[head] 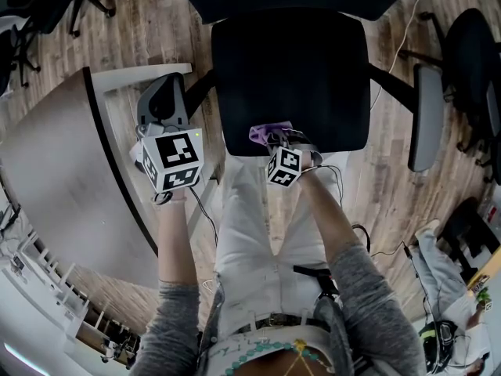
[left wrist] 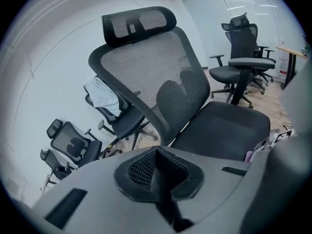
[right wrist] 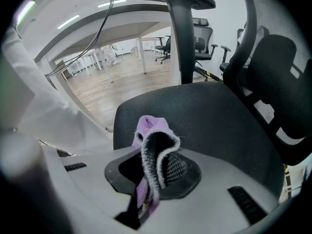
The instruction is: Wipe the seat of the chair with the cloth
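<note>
Head view: the right gripper (head: 275, 141) is positioned over the front edge of the black chair seat (head: 290, 69), near the seat's middle. Its jaws are closed on the purple cloth (head: 266, 133). The marker cube (head: 284, 167) on this gripper carries a black-and-white square pattern and faces the camera.

Right gripper view: the jaws are pressed together on the cloth (right wrist: 152, 133), which is pinched between them. A folded loop with a pale fringed edge stands up above the jaw tips. The seat (right wrist: 214, 116) lies directly ahead of the jaws. Whether the cloth touches the seat fabric cannot be determined.

Left gripper (head: 163, 92): located to the left of the seat and apart from it, beside the curved edge of a grey table (head: 63, 171). Its marker cube (head: 172, 160) shows a similar square pattern.

Left gripper view: the jaws are fully together, with nothing between them. The view faces the chair's mesh backrest (left wrist: 156, 72) and headrest (left wrist: 139, 23), with the seat (left wrist: 229, 126) to the right. Further office chairs (left wrist: 243, 48) stand behind on the wood-pattern floor (head: 391, 178). One chair to the left carries a white cloth (left wrist: 102, 94).
</note>
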Demonstrator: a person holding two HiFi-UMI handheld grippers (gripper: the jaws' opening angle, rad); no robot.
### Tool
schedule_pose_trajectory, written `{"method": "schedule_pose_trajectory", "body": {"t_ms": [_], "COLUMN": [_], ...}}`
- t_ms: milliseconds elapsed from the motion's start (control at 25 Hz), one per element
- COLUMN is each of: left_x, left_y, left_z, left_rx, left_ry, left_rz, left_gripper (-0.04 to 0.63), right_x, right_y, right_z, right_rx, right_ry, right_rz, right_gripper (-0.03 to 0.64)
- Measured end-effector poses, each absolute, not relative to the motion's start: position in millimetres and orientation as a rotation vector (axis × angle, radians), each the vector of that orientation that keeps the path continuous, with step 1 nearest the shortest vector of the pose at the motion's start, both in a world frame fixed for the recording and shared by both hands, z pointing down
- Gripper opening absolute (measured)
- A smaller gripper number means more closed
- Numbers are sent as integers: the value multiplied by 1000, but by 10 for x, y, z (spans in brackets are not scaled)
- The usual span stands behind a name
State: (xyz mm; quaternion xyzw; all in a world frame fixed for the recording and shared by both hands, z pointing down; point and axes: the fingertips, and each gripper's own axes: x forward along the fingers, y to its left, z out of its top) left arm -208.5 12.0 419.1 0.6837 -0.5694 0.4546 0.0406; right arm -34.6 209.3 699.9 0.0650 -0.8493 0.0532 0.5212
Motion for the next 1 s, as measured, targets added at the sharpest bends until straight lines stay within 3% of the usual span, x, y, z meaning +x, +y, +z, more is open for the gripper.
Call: {"method": "schedule_pose_trajectory", "body": {"t_ms": [1000], "left_x": [-2114], "left_y": [113], "left_z": [4186], "left_rx": [2087], "left_ry": [-1758], "left_rz": [1432], "left_gripper": [-2], "right_x": [49], "right_y": [2080], "right_z": [7048], "right_rx": [130], "right_ry": [-2000], "right_rz": [92], "right_gripper": [52]}}
